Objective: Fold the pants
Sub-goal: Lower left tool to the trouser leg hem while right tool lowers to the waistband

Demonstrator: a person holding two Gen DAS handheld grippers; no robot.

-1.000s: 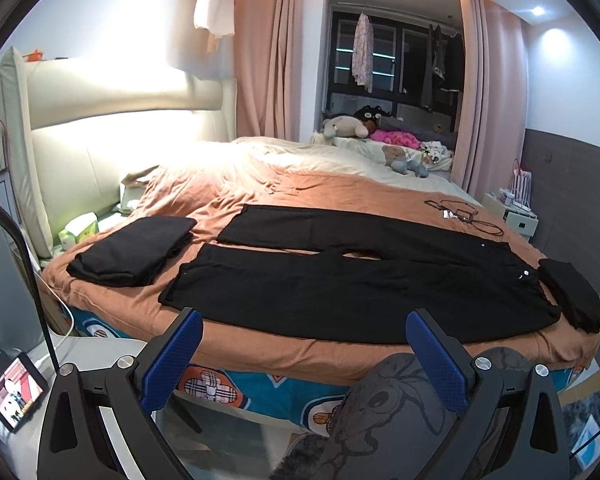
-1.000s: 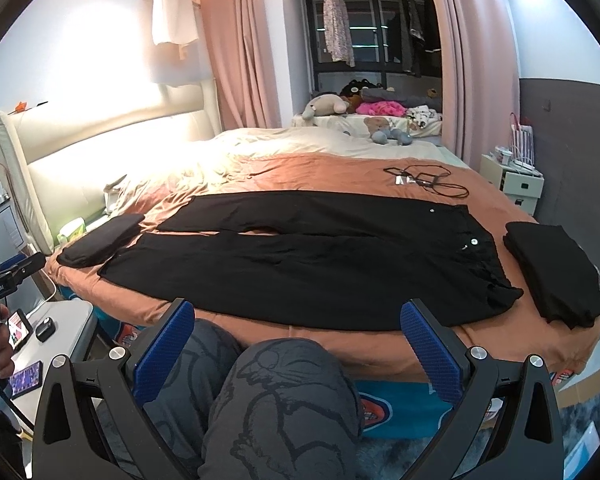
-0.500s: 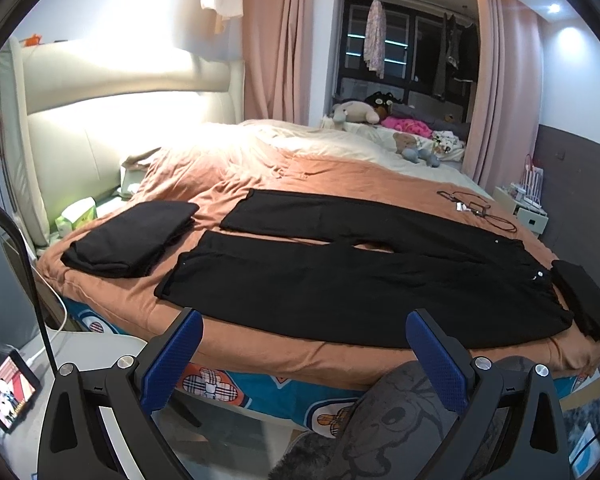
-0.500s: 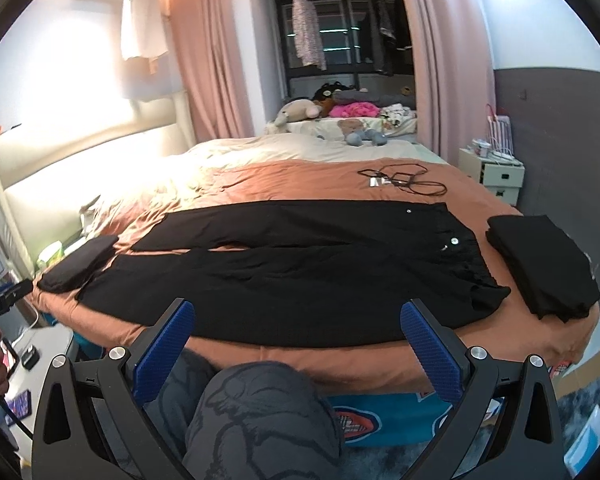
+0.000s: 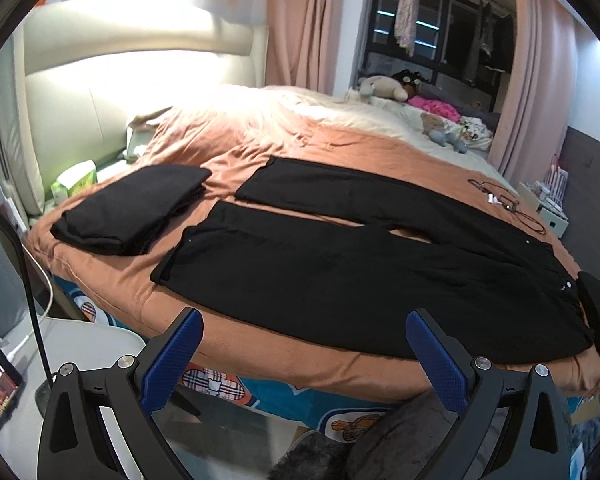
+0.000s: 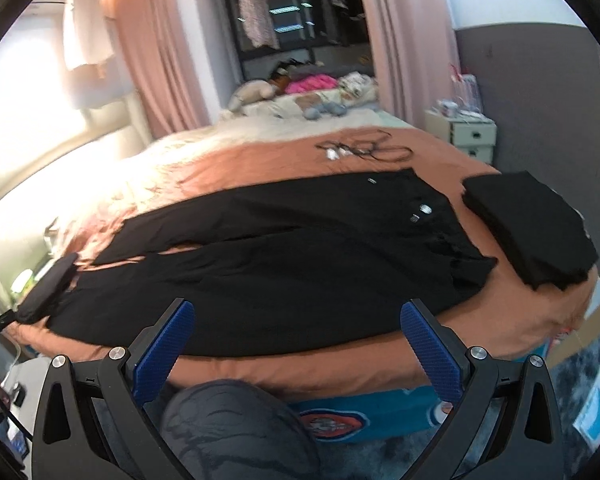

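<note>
Black pants [image 5: 360, 264] lie spread flat across the orange bed cover [image 5: 236, 140], legs pointing left and waistband at the right. In the right wrist view the pants [image 6: 284, 256] show metal buttons near the waist. My left gripper [image 5: 304, 344] hangs open just short of the bed's near edge, in front of the lower leg, holding nothing. My right gripper [image 6: 296, 336] is also open and empty, at the near edge in front of the pants' middle.
A folded black garment [image 5: 132, 208] lies at the left of the bed and another folded black stack [image 6: 528, 224] at the right. A black cable [image 6: 364, 148] and stuffed toys [image 5: 384, 88] lie farther back. A person's knee [image 6: 236, 428] is below the grippers. A nightstand [image 6: 464, 132] stands right.
Both grippers have moved forward and closer to the bed edge, so the pants fill more of each view. Both stay open. The pants have not moved.
</note>
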